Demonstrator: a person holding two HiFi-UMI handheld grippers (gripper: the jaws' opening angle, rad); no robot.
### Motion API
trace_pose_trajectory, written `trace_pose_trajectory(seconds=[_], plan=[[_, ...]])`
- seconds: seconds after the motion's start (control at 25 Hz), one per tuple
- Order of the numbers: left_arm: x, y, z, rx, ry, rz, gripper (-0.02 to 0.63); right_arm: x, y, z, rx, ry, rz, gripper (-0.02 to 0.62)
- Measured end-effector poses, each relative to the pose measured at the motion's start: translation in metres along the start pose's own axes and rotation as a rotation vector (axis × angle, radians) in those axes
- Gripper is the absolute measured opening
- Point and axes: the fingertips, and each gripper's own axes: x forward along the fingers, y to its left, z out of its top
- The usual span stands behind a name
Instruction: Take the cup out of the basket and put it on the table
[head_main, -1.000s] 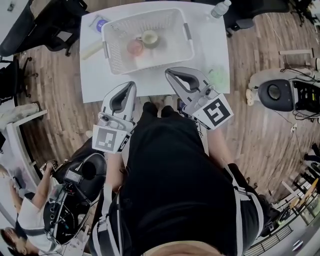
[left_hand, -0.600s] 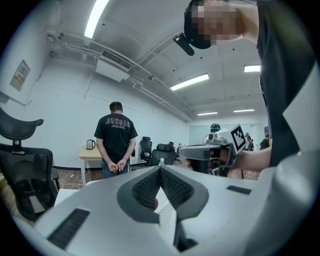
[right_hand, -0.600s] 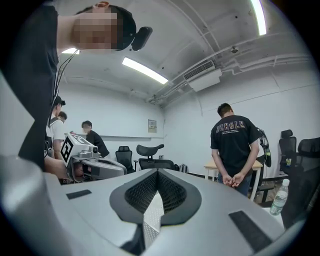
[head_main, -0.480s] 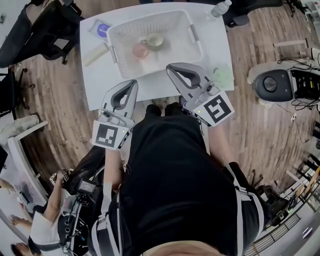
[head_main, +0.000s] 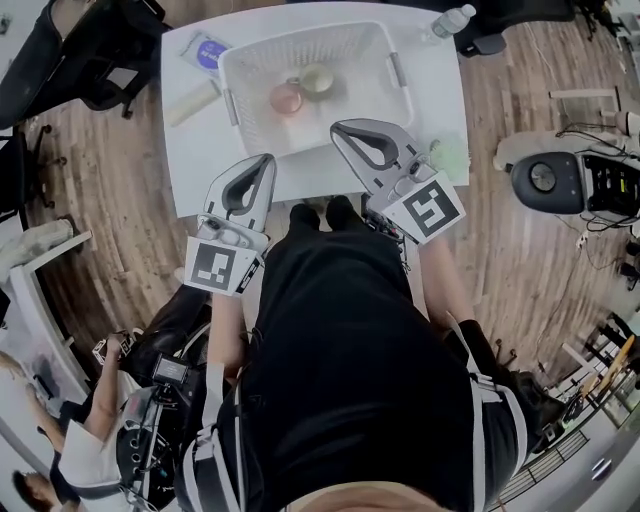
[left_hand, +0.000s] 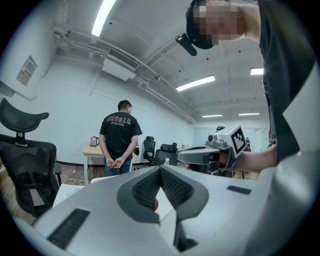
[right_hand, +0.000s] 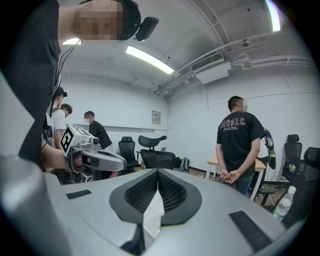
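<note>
A white basket (head_main: 383, 62) stands on the white table (head_main: 198, 172) and holds a pink cup (head_main: 286, 97) and a pale green cup (head_main: 318, 77). My left gripper (head_main: 268, 160) hovers over the table's near edge, just short of the basket's front left corner, shut and empty. My right gripper (head_main: 338, 128) is shut and empty too, with its tip over the basket's front rim. The left gripper view shows its jaws (left_hand: 160, 169) meeting and the right gripper (left_hand: 220, 152) beyond. The right gripper view shows its jaws (right_hand: 157, 171) closed and the left gripper (right_hand: 95, 157) to the side.
On the table lie a cream cylinder (head_main: 190, 101), a blue packet (head_main: 206, 51), a water bottle (head_main: 447, 20) and a green item (head_main: 450, 156). Office chairs (head_main: 75, 55) stand at the left. A person in a black T-shirt (right_hand: 239, 145) stands behind the table.
The head camera has shifted a little, so the table and basket sit slightly to the right in the view. Both grippers stay shut and have edged slightly towards the basket.
</note>
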Motion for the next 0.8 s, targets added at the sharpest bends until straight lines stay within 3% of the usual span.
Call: trace_pose_trajectory(seconds=[0.4,0.8], plan=[[0.015,0.016,-0.003,0.004,0.015,-0.009,0.021,0.038,-0.025,-0.015,-0.076,0.079,0.052,0.02],[0.027,0.039,-0.01,-0.001,0.033,0.015,0.021,0.087,-0.049,-0.047,-0.177,0.208,0.18,0.021]])
